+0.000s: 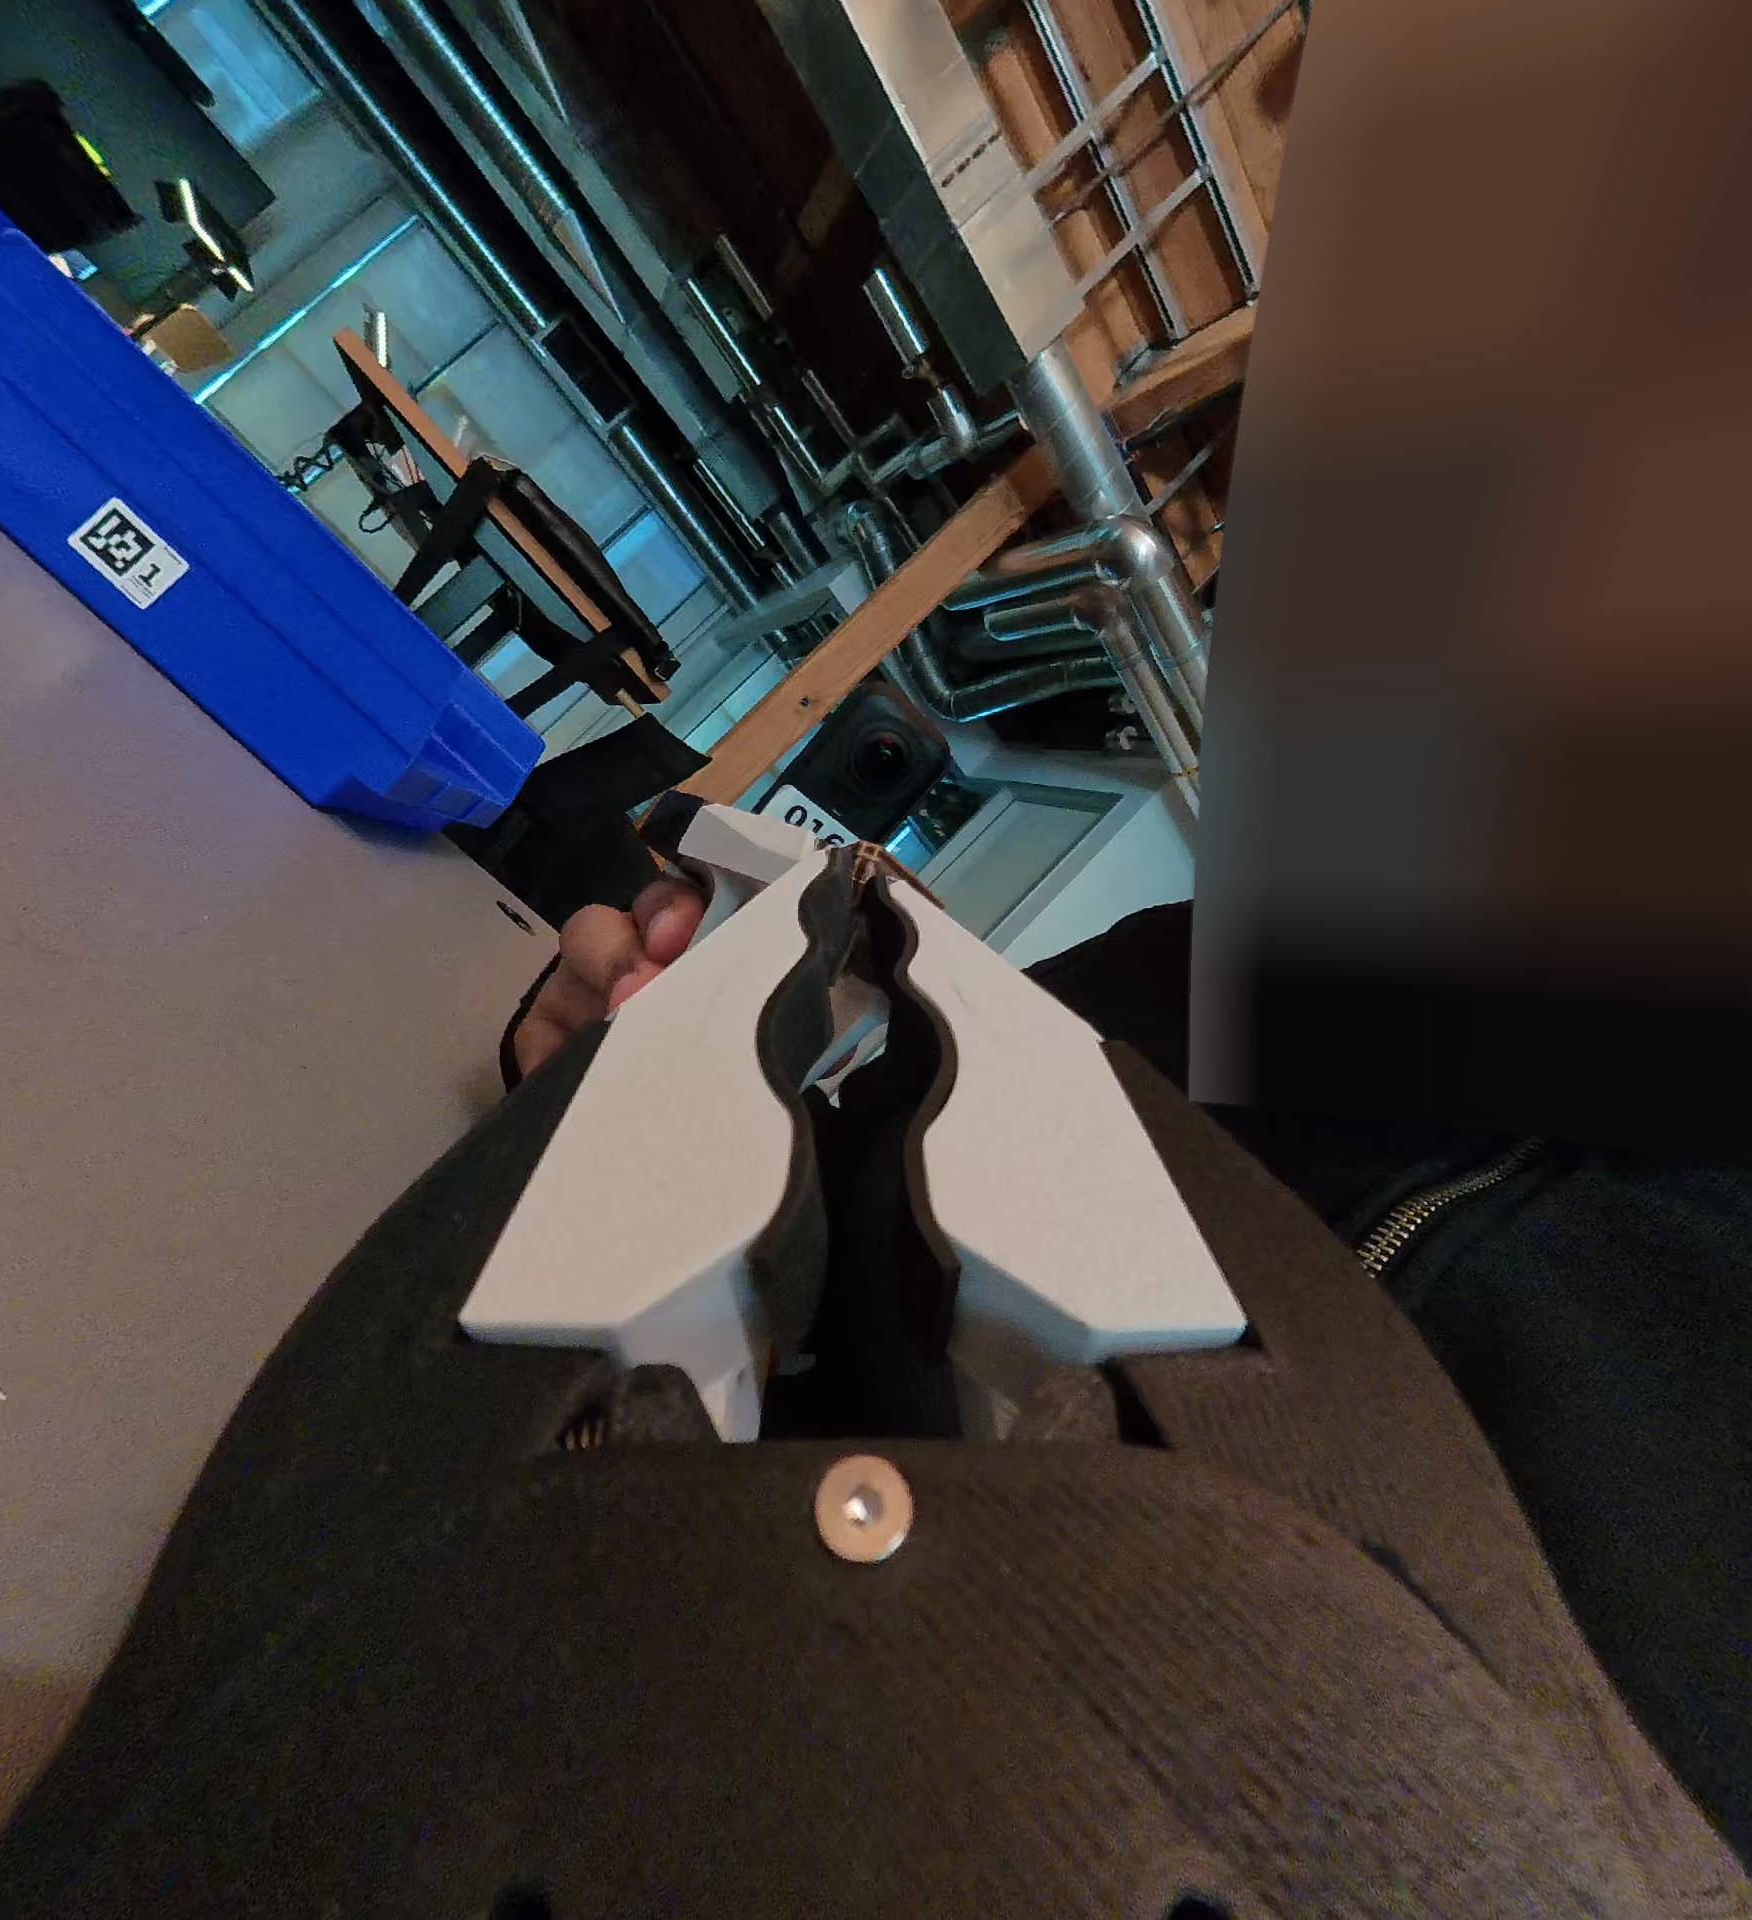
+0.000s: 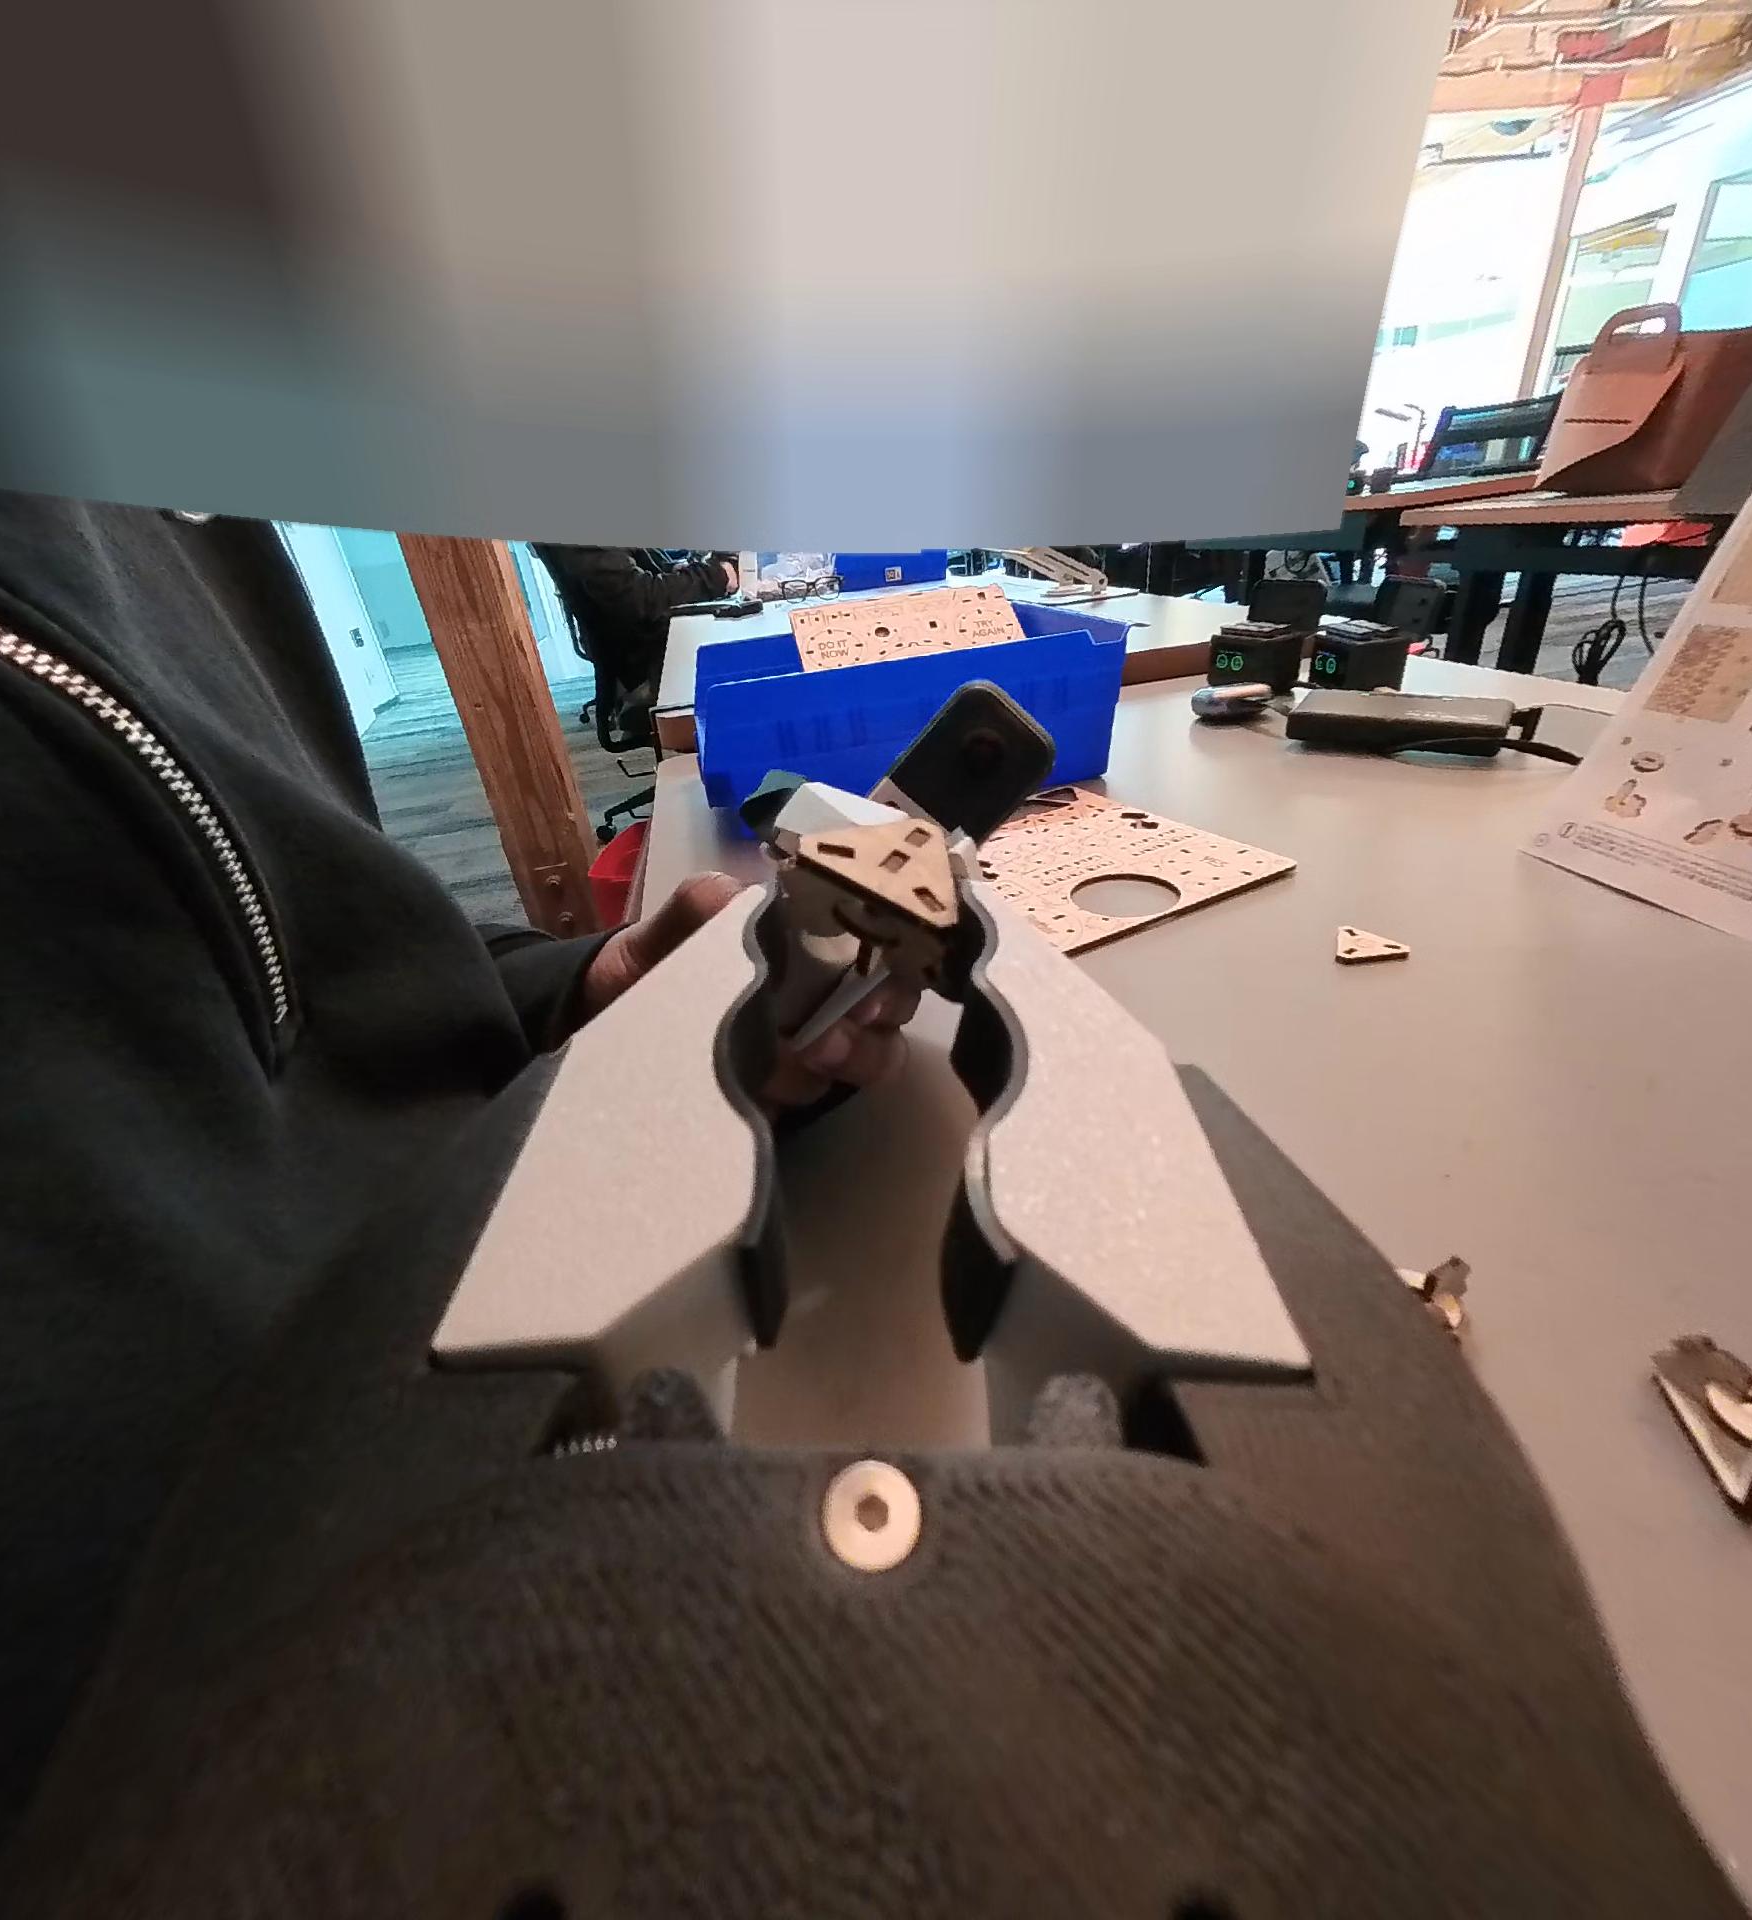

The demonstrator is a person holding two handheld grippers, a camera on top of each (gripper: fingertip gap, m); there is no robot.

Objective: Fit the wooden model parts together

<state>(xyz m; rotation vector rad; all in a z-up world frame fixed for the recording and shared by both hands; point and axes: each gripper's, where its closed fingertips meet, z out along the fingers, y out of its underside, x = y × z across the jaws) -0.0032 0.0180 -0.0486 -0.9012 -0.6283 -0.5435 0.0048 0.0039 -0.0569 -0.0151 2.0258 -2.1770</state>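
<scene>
The left claw [image 1: 864, 883] was closed to a narrow slit, and its tips pinched the thin edge of a small wooden piece [image 1: 864, 860]. The right claw [image 2: 867, 914] stood wider. It held the same wooden piece by its sides, with the flat three-cornered plate facing up between the fingertips. The piece was in the air, between the two claws, just in front of the person's dark jacket [image 2: 124, 935] and near the left edge of the table [image 2: 1371, 1091].

With thin plywood caught from two sides, the grip seemed to call for light, even pressure. Both claws would need to stay lined up so that neither one twisted the plate or bent the edge the other was gripping.

The left wrist view showed the piece only edge-on, as a sliver at the fingertips. It also showed a hand [image 1: 612, 966] around the other tool and the blue bin [image 1: 176, 499] at far left. The right wrist view gave the plate's shape and its small slots. Only that view showed what lay on the table. There was a cut-out wooden sheet [image 2: 1163, 873] just beyond the claws, and a loose little triangle [image 2: 1371, 945] to the right of it. A printed paper sheet [image 2: 1703, 727] lay at far right, and a part-built wooden shape [image 2: 1745, 1444] lay near right.
</scene>
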